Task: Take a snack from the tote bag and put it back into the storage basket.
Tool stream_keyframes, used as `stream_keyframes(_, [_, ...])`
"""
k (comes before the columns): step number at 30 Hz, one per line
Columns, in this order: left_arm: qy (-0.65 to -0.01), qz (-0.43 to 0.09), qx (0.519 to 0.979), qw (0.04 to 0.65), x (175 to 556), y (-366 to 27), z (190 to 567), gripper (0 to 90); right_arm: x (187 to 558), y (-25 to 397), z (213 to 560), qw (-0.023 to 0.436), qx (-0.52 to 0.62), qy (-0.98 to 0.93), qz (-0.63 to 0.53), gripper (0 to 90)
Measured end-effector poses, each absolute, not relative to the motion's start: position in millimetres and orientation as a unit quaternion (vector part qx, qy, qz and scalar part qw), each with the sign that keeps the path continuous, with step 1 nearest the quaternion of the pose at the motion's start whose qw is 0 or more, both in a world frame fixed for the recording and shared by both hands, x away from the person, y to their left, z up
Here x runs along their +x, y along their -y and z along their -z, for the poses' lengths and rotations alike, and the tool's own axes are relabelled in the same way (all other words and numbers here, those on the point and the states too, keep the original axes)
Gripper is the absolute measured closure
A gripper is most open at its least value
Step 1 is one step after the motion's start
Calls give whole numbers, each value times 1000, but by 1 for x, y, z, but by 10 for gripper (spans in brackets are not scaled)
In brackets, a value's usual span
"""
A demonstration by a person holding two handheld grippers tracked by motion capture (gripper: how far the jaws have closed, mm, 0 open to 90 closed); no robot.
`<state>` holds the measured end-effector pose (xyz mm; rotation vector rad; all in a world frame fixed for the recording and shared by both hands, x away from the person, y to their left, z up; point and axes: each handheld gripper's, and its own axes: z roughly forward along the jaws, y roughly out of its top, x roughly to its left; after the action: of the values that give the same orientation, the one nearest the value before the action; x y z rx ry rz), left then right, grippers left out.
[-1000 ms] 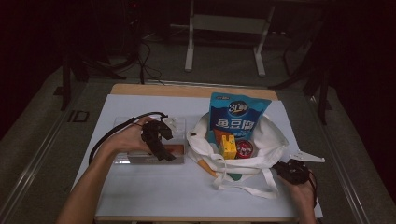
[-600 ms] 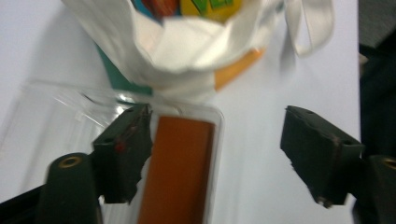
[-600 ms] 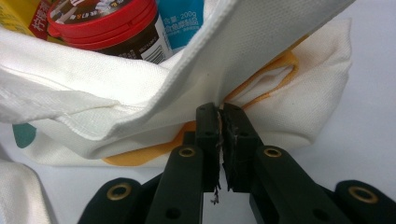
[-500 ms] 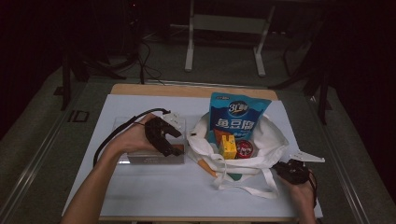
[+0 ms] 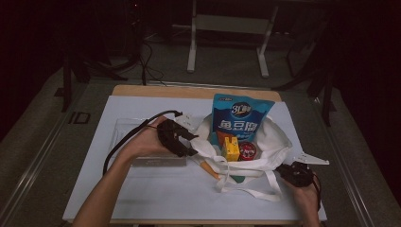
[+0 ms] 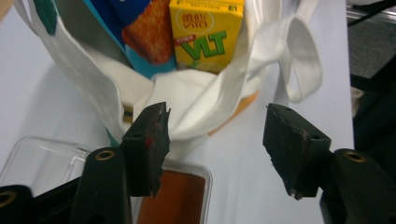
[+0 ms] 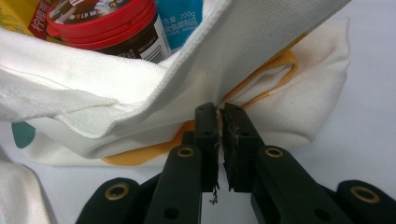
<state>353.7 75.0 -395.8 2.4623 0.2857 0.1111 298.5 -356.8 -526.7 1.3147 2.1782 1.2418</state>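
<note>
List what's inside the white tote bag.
In the tote bag: a blue snack pouch, a yellow drink carton and a red-lidded jar. Anything beneath them is hidden by the cloth.

Left claw [image 6: 215, 140] spread wide; right claw [image 7: 218, 116] pinched closed

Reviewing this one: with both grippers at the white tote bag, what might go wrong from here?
1. The left gripper is open with one of its fingers against the tote bag rim; closing may catch only a thin fold that slips.
2. The right gripper pinches the bag edge at its very fingertips; a tug might free it.
3. The upright blue snack bag and yellow drink carton may topple if the rim is pulled.
</note>
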Motion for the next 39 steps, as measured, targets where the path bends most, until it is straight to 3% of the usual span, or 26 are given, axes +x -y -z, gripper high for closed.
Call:
stream_keyframes(6, [-135,-75,937,314,356,-59,395,444,299,357,527,154,459,-760,-434,845])
stream_keyframes(21, [-125,-89,937,313,359,-28,400,455,299,357,526,154,459,-760,-433,844])
stream_keyframes(39, [-120,-83,940,308,366,2,413,371,299,358,526,154,458,-760,-434,839])
